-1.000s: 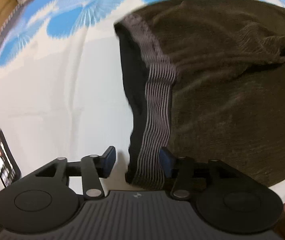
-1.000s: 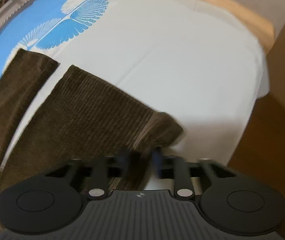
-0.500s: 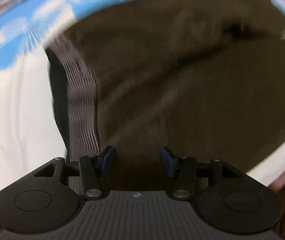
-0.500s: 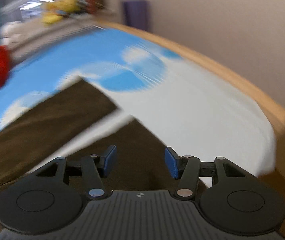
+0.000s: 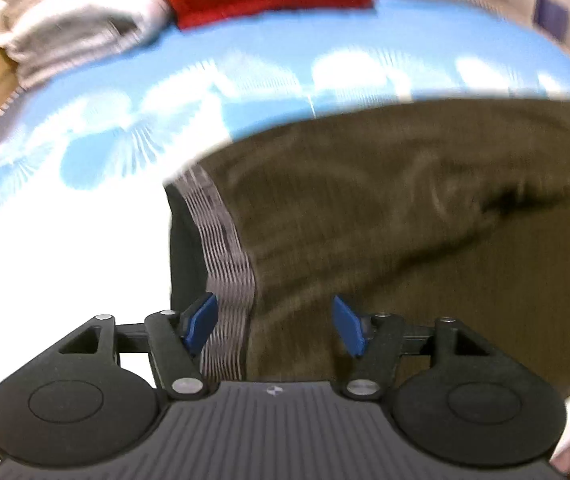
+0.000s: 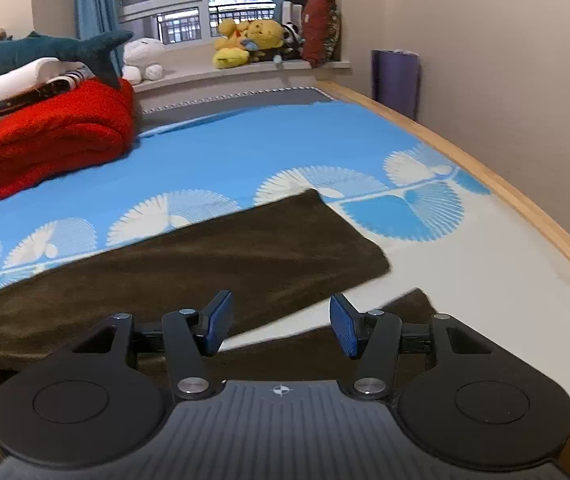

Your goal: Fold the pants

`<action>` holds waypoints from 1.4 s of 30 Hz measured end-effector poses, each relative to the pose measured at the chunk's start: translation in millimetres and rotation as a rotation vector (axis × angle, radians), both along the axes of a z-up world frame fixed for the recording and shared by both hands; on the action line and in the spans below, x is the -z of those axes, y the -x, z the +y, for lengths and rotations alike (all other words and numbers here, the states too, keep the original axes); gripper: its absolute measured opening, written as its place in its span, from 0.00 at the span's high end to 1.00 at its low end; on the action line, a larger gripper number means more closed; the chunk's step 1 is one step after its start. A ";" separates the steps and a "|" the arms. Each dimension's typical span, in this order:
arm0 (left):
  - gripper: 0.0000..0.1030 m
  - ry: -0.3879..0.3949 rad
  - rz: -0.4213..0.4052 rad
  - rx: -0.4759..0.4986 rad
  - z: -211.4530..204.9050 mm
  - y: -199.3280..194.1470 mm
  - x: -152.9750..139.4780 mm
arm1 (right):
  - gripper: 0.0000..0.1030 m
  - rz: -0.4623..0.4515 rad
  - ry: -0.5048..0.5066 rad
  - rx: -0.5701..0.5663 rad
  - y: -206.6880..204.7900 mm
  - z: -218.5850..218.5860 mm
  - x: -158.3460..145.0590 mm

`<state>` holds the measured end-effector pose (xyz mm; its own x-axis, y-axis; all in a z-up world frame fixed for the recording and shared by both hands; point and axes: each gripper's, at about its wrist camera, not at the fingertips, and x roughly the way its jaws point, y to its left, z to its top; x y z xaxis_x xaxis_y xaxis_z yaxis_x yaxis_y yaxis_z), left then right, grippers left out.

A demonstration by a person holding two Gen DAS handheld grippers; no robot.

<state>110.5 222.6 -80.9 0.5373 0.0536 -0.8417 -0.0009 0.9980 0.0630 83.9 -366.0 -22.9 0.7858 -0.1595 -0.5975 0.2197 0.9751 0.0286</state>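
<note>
Two tongs empty over brown pants (image 6: 213, 256), left tongs (image 5: 275, 326) opening, right tongs (image 6: 281, 326) apart, no legible writing.

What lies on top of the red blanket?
On the red blanket rests a white folded pile, with a shark toy above. Items inside that pile are covered.

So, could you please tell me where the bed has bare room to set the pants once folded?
Free: the blue sheet between the brown pants and the red blanket; also the white strip toward the wooden rail. Crowded: the far left, with stacked bedding.
</note>
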 end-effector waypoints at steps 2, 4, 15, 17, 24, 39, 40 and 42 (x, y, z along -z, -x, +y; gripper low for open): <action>0.26 0.008 -0.063 -0.043 0.3 -1.0 -11.3 | 0.46 -0.018 0.004 -0.005 -4.3 9.9 -1.0; 0.25 0.026 -0.093 -0.062 -0.1 -4.6 -16.8 | 0.40 -0.031 0.005 -0.013 -8.5 17.0 -1.4; 0.26 0.055 -0.130 -0.108 -16.0 -28.1 -30.3 | 0.34 0.035 0.016 -0.067 -37.7 41.9 9.9; 0.32 0.049 -0.125 -0.099 -21.5 -31.7 -30.6 | 0.34 0.042 0.032 -0.068 -41.9 47.2 10.1; 0.69 0.058 -0.125 -0.107 -24.1 -42.8 -31.3 | 0.44 0.036 0.046 -0.109 -54.5 66.2 5.5; 0.87 0.069 -0.098 -0.272 23.9 -84.4 6.1 | 0.94 -0.002 -0.100 -0.185 -71.4 81.7 -11.4; 0.86 0.074 -0.105 -0.272 24.2 -89.7 9.6 | 0.94 0.004 -0.103 -0.189 -72.8 82.8 -10.9; 0.86 0.065 -0.124 -0.266 21.2 -99.5 14.4 | 0.94 0.016 -0.099 -0.191 -74.5 83.1 -8.8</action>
